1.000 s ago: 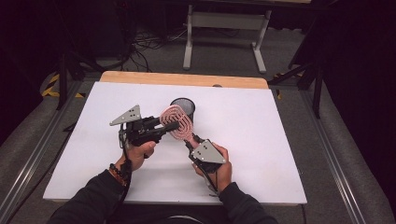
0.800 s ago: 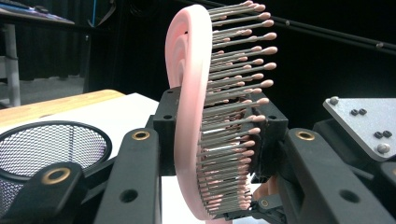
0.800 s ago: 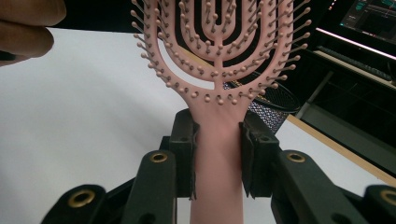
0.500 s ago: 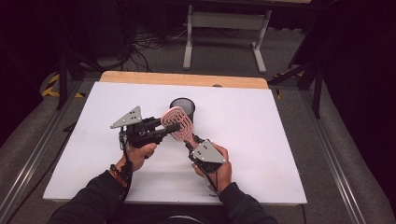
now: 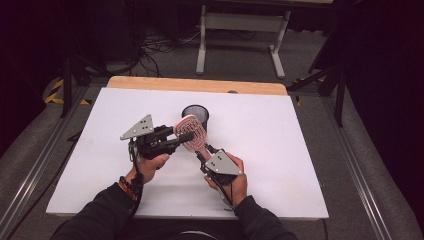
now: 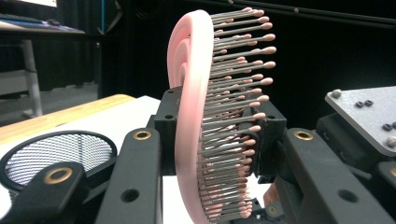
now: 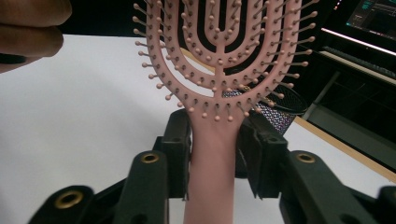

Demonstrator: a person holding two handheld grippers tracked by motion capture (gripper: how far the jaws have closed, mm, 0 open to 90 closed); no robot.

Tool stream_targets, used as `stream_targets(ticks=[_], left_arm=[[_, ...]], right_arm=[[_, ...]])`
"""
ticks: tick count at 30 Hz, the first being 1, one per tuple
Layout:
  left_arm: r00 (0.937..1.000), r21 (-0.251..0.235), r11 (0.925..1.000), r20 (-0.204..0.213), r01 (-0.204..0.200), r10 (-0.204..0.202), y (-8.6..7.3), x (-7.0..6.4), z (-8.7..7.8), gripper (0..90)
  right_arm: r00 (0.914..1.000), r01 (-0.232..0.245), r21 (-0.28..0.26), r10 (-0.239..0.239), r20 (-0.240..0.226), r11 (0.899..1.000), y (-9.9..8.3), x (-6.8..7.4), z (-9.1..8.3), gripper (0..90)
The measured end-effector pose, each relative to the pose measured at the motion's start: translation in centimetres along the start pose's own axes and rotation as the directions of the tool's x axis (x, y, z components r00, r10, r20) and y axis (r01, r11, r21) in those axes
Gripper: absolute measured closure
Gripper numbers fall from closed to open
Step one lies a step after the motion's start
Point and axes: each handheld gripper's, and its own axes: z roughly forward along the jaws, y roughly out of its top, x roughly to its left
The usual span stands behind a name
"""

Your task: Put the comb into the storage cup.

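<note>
A pink vented hairbrush [image 5: 192,131] is held up above the white table [image 5: 300,150]. My right gripper [image 5: 202,154] is shut on its handle [image 7: 212,154], with the bristled head [image 7: 219,56] rising straight ahead of the jaws. My left gripper [image 5: 186,137] comes in from the left and closes across the brush head [image 6: 191,93]. One pad lies on the brush's back and the other meets the bristle tips [image 6: 254,128]. A black mesh cup [image 5: 196,111] stands on the table just behind the brush.
The mesh cup [image 6: 56,154] is close behind the left jaw, and its rim [image 7: 280,109] shows behind the brush head. Fingers of the person's left hand [image 7: 28,28] are at the upper left. A wooden strip [image 5: 200,85] runs along the table's far edge.
</note>
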Motion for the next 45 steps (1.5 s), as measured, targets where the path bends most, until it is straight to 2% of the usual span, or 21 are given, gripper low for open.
stream_targets(ticks=[4, 11, 17, 22, 28, 32, 45], left_arm=[[0.9997, 0.001, 0.9998, -0.014, -0.021, 0.021, 0.2, -0.1, -0.1, 63.6], [0.9991, 0.005, 0.9996, -0.031, -0.028, 0.028, 0.2, 0.1, -0.6, 63.7], [0.9987, 0.011, 0.9995, -0.040, -0.030, 0.031, 0.2, 0.4, -1.1, 63.7], [0.9979, 0.029, 0.9985, -0.045, -0.045, 0.047, 0.0, 0.4, -1.5, 63.7], [0.9976, 0.021, 0.9989, -0.053, -0.042, 0.044, 0.1, 0.7, -1.9, 63.7], [0.9967, 0.021, 0.9983, -0.059, -0.055, 0.056, 0.3, 0.8, -2.3, 63.7], [0.9933, 0.007, 0.9974, -0.091, -0.071, 0.072, 0.8, 1.5, -3.6, 63.6]], right_arm=[[0.9999, -0.005, -0.001, 0.005, -0.013, 1.000, 0.0, 0.0, 0.0, 55.5], [0.9988, 0.003, -0.002, -0.004, -0.050, 1.000, 0.1, 0.0, 0.0, 39.2], [0.9973, 0.003, -0.019, -0.004, -0.073, 1.000, 0.1, -0.1, -0.4, 30.6], [0.9960, -0.003, -0.019, 0.001, -0.089, 1.000, 0.1, -0.5, -0.7, 27.5], [0.9953, 0.001, -0.023, -0.003, -0.096, 1.000, 0.1, -0.6, -0.9, 24.4], [0.9945, 0.014, -0.034, -0.018, -0.103, 0.999, 0.1, -0.8, -1.2, 21.2], [0.9955, 0.041, -0.031, -0.043, -0.085, 0.999, -0.5, -1.6, -2.1, 18.3]])
